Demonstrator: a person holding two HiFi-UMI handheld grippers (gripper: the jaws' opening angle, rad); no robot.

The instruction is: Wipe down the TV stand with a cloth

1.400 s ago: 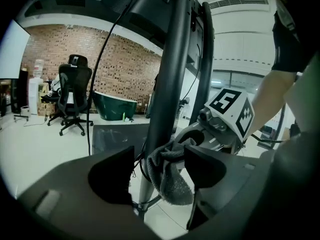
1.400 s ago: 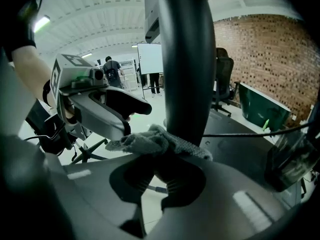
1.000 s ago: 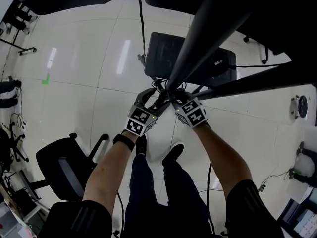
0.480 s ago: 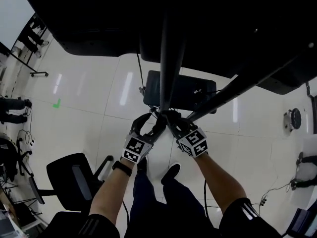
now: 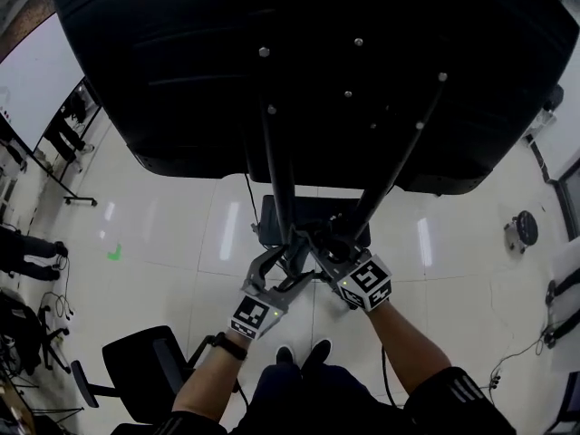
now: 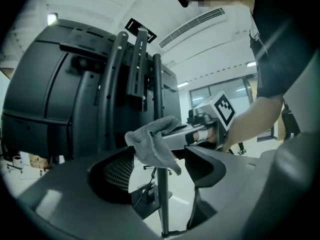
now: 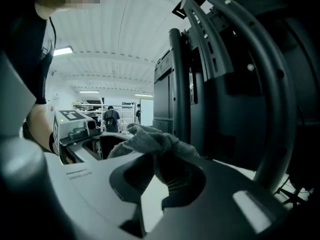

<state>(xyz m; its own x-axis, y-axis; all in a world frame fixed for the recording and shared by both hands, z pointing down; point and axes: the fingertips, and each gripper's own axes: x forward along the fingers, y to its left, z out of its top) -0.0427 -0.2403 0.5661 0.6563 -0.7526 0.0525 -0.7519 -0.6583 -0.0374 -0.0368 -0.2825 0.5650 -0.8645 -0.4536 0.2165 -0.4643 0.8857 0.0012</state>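
Observation:
The TV stand's black poles point(image 5: 276, 179) rise from a dark base point(image 5: 272, 220) to the back of a big black TV point(image 5: 317, 62). Both grippers meet at the poles, low down. My right gripper point(image 5: 319, 254) is shut on a crumpled grey cloth point(image 7: 150, 141), which rests against a pole. In the left gripper view the cloth point(image 6: 152, 144) hangs from the right gripper's tips. My left gripper point(image 6: 160, 170) is open, with a thin pole point(image 6: 161, 204) standing between its spread jaws. The stand's curved uprights point(image 7: 177, 84) fill the right gripper view.
A black office chair point(image 5: 136, 370) stands on the white tiled floor at lower left. Cables run from the base, and a round device point(image 5: 521, 229) sits at the right. People point(image 7: 110, 119) stand far back in the room.
The head view has tilted up, so the TV's back now fills the top. Both grippers have stayed together at the poles, the right one still on the cloth.

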